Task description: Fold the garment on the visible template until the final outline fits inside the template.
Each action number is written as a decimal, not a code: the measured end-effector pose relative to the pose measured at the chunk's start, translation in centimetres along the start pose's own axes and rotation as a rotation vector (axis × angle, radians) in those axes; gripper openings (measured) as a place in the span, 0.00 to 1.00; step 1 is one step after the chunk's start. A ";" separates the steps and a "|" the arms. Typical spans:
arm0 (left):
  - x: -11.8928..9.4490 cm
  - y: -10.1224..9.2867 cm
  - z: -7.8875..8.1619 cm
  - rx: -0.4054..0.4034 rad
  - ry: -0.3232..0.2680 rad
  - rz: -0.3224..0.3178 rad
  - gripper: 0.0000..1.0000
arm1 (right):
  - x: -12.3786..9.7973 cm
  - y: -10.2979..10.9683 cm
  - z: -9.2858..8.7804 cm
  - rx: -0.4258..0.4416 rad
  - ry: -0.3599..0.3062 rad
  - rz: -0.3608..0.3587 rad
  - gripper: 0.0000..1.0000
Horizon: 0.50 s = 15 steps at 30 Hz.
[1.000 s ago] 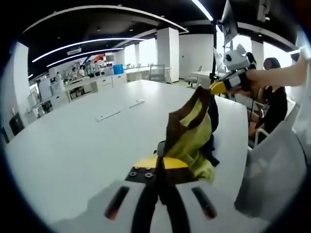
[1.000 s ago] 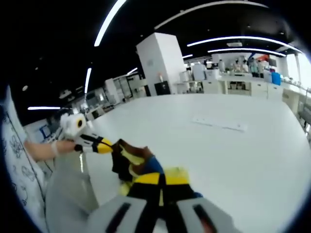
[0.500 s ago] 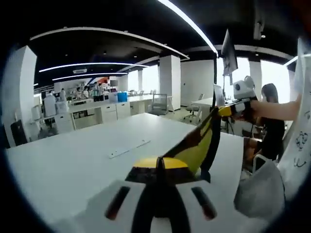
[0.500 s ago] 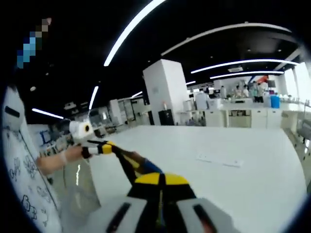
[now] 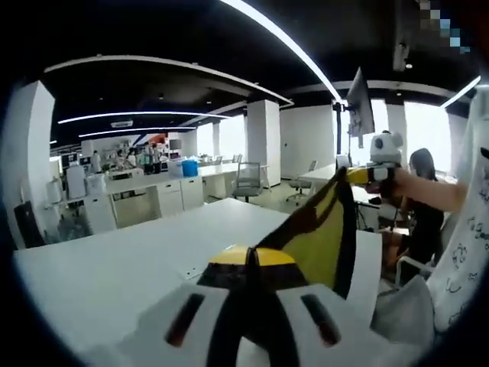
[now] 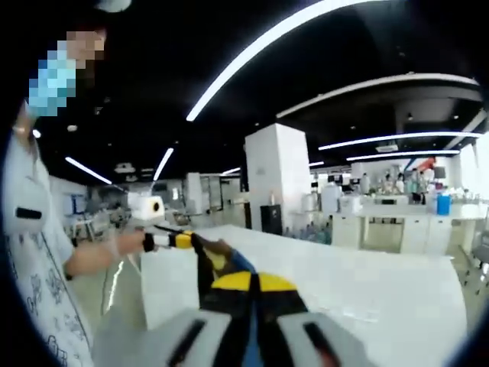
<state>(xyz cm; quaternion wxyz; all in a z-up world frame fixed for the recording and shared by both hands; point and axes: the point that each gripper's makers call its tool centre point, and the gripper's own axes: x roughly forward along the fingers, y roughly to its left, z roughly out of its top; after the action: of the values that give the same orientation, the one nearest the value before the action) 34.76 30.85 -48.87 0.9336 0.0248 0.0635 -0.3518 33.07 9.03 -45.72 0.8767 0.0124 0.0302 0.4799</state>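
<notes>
Well — garment [image 5: 321, 237] taut, yellow-brown, between both grippers.

This is a large open-plan office or lab floor. A broad white desk [image 5: 114, 275] runs through the foreground, with an office chair [image 5: 247, 180] behind it. White square columns [image 6: 277, 180] rise to a dark ceiling crossed by long curved light strips [image 5: 283, 46]. White counters with cabinets [image 6: 382, 229] line the far side, where people stand. A monitor on a pole [image 5: 359, 92] stands by bright windows [image 5: 428, 130].
</notes>
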 end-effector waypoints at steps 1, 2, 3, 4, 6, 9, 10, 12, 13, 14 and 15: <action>0.2 0.3 0.1 -0.019 -0.001 -0.004 0.00 | 0.2 -0.1 0.2 0.000 -0.002 -0.002 0.00; 0.6 0.8 0.3 -0.031 -0.010 -0.008 0.00 | 0.5 -0.4 0.2 -0.006 -0.004 -0.004 0.00; 0.9 1.2 0.1 -0.046 -0.011 -0.010 0.00 | 0.7 -0.8 0.1 -0.006 -0.001 -0.006 0.00; 1.5 1.6 -0.3 -0.076 -0.005 -0.018 0.00 | 1.1 -1.4 -0.3 -0.011 0.010 -0.018 0.00; 2.7 2.5 -1.4 -0.102 0.015 -0.015 0.00 | 1.7 -3.4 -2.0 -0.011 0.053 -0.052 0.00; 4.6 3.7 -3.7 -0.148 0.050 -0.007 0.00 | 3.0 -4.0 -4.0 0.000 0.083 -0.069 0.00; 5.5 4.4 -4.8 -0.163 0.060 -0.006 0.00 | 3.4 -4.4 -4.6 0.015 0.093 -0.073 0.00; 6.8 5.5 -6.8 -0.180 0.095 0.004 0.00 | 4.8 -6.4 -6.5 0.032 0.125 -0.089 0.00; 7.6 5.7 -8.7 -0.181 0.138 0.017 0.00 | 5.3 -7.2 -7.9 0.056 0.153 -0.093 0.00; 8.2 5.7 -10.0 -0.192 0.163 0.021 0.00 | 5.7 -7.9 -8.9 0.066 0.164 -0.096 0.00; 8.9 5.9 -11.1 -0.196 0.167 0.017 0.00 | 6.0 -8.6 -10.0 0.094 0.182 -0.108 0.00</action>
<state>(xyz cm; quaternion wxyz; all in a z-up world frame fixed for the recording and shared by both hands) 44.17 30.48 -61.02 0.9259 -0.0366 0.1750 -0.3327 42.93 9.36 -56.34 0.8932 0.0083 0.1330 0.4293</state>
